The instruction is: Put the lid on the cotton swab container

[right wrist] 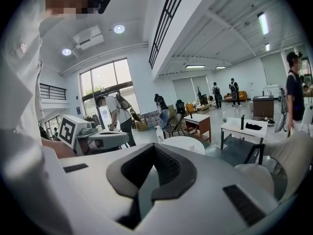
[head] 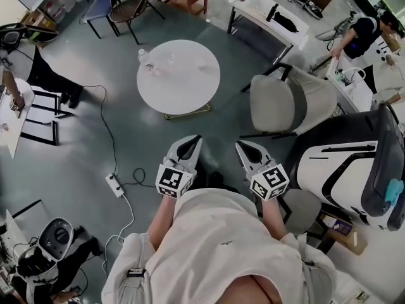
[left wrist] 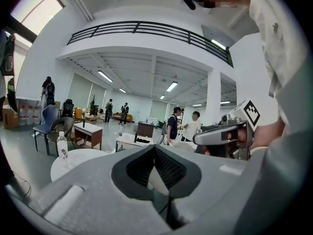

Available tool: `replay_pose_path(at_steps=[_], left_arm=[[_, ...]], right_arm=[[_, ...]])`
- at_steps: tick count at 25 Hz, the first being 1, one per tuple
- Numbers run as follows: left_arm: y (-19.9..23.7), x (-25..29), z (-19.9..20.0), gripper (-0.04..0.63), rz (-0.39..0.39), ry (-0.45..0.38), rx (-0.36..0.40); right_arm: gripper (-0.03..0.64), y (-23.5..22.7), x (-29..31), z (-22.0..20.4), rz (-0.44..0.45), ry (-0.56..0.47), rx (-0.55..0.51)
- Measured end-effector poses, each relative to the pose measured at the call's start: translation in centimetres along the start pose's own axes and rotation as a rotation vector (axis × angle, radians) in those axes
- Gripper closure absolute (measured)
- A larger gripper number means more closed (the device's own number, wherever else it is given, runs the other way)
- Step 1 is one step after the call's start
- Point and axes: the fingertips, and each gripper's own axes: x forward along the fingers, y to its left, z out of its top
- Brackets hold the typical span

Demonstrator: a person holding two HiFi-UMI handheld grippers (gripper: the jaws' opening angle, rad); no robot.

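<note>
I see no cotton swab container or lid that I can make out. A round white table (head: pixel 190 90) stands ahead on the grey floor, with a small water bottle (head: pixel 144 57) (left wrist: pixel 62 147) and a faint clear item (head: pixel 171 60) too small to identify. Both grippers are held close to the person's body, above the floor and short of the table. My left gripper (head: pixel 192 140) (left wrist: pixel 154 148) has its jaws together with nothing between them. The right gripper (head: pixel 241 145) (right wrist: pixel 154 147) is likewise shut and empty. Each gripper shows in the other's view: the right gripper (left wrist: pixel 224 134) and the left gripper (right wrist: pixel 94 137).
A grey-white armchair (head: pixel 288 103) stands right of the table, and a large white and black machine (head: pixel 348 170) is further right. A power strip (head: pixel 114 185) with cables lies on the floor at left. Desks, chairs and several people ring the room.
</note>
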Motion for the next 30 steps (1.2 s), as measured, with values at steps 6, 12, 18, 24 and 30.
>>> replay_pose_path(at_steps=[6,12,18,24,30], left_arm=[[3.8,0.7,0.7,0.584,-0.040,0.003,-0.001],[9.6,0.0,-0.3,0.584,-0.025,0.027,-0.014],[12.3,-0.5,-1.0,0.584,-0.020,0.044,-0.027],[13.8,-0.2,-1.3,0.584,-0.002,0.046,-0.049],[14.9,0.7,-0.9,0.584,0.059,0.048,-0.054]], right_arm=[[0.611,-0.1,3.9,1.8,-0.035,0.003,-0.010],[0.611,0.3,7.0,1.8,-0.082,0.017,-0.007],[0.611,0.4,8.7,1.0,-0.101,0.048,0.021],[0.611,0.3,11.3,2.1,-0.066,0.062,-0.001],[0.611,-0.9,13.0,2.8,-0.006,0.069,-0.013]])
